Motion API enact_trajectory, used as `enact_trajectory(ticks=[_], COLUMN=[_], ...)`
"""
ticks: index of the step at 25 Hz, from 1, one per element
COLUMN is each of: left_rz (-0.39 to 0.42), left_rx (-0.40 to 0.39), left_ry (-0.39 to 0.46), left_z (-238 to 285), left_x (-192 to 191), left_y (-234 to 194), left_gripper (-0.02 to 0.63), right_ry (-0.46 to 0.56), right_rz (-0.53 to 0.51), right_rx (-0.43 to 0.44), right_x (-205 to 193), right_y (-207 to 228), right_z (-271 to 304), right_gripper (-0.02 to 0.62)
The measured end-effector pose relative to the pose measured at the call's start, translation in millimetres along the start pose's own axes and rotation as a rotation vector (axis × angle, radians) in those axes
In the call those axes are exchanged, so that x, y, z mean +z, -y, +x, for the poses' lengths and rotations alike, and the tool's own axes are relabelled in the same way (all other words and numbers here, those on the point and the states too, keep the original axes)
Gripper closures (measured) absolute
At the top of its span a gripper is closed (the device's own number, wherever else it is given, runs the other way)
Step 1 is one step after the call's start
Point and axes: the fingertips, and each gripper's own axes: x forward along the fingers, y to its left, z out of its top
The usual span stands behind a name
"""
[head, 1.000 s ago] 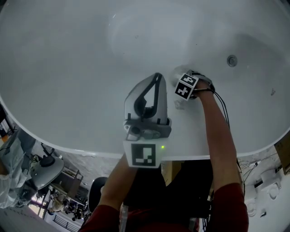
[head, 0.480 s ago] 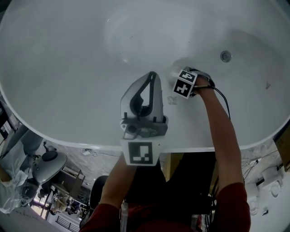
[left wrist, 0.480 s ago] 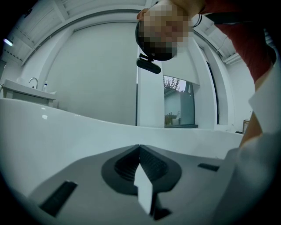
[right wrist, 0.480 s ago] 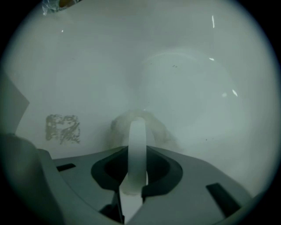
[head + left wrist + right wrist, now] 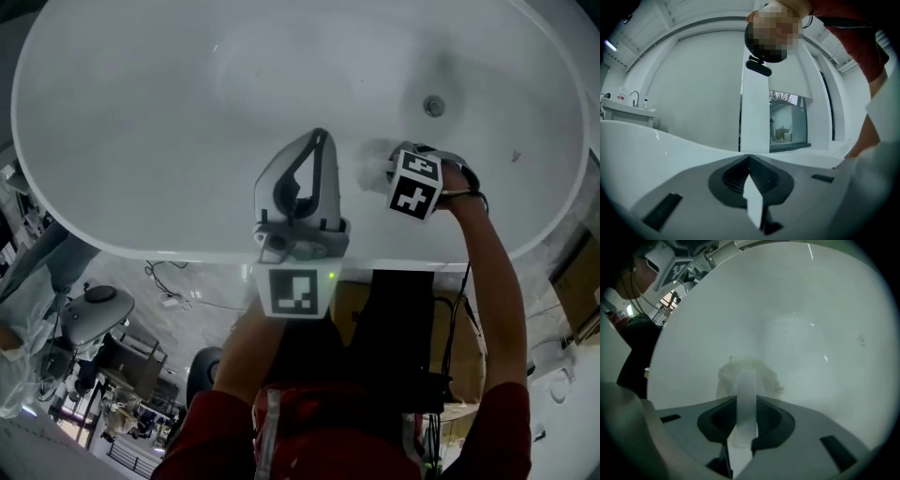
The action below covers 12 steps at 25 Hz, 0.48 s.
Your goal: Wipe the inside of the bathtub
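Observation:
The white oval bathtub (image 5: 141, 112) fills the head view, its drain (image 5: 433, 106) at the right. My right gripper (image 5: 401, 172) is down inside the tub by the near wall, just below the drain, with its marker cube on top. It is shut on the white handle of a fluffy pale wiping pad (image 5: 749, 372), which presses on the tub wall (image 5: 811, 310). In the right gripper view the jaws of this gripper (image 5: 746, 400) clamp that handle. My left gripper (image 5: 318, 141) hovers over the tub's near side, shut and empty (image 5: 749, 157).
The tub's near rim (image 5: 169, 251) runs under my arms. Beyond it on the floor are cables, a grey device (image 5: 89, 323) and clutter at the lower left. The left gripper view looks away to a wall, a window (image 5: 787, 119) and a sink (image 5: 626, 110).
My right gripper with the pad has slid right along the tub's near side, closer to the drain. The left gripper has stayed over the middle of the tub, still shut.

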Motion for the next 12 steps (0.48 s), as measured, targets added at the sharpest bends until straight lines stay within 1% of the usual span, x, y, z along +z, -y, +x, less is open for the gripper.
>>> enact_trajectory(ticks=[2, 6, 8, 10, 12], left_rz=[-0.006, -0.011, -0.016, -0.023, -0.028], left_rx=[0.003, 0.005, 0.007, 0.007, 0.006], left_ry=[-0.010, -0.020, -0.023, -0.022, -0.023], left_z=[-6.4, -15.7, -21.0, -24.4, -24.1], left_x=[7.6, 23.2, 29.8, 34.3, 34.0], left_y=[12.4, 40.0, 56.8, 68.0, 70.8], left_gripper=[0.592, 0.592, 0.592, 0.592, 0.592], right_ry=[-0.010, 0.032, 0.045, 0.052, 0.058], right_rz=[-0.027, -0.034, -0.037, -0.028, -0.002], right_rx=[0.024, 0.083, 0.121, 0.181, 0.254], right_x=[-12.1, -27.6, -38.5, -45.5, -46.5], right_y=[-23.7, -67.5, -90.2, -110.1, -124.0], right_z=[-26.1, -74.1, -89.5, -94.1, -86.7], right_gripper=[0.505, 0.505, 0.505, 0.505, 0.505])
